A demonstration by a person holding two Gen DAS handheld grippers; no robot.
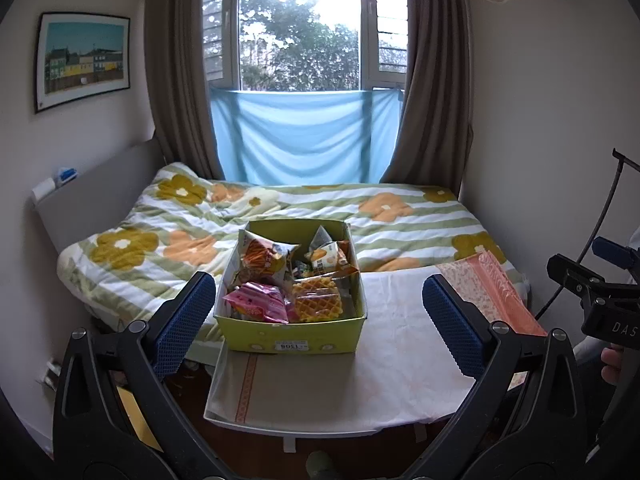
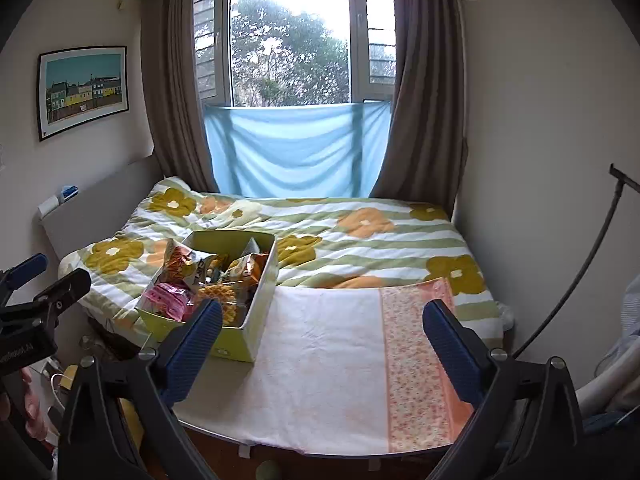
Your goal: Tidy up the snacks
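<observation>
The left gripper (image 1: 318,308) has its fingers spread wide and empty. The snack box (image 1: 292,336) stands on the desk (image 1: 400,344) at its left side, straight ahead between those fingers, long axis running away from the camera. The right gripper (image 2: 322,342), also spread and empty, has the box ahead-left. Judgement: the left gripper is better aligned.

Left tongs (image 1: 318,322), right tongs (image 2: 322,346): black frames, blue textured pads (image 1: 184,320), silver screws.
</observation>
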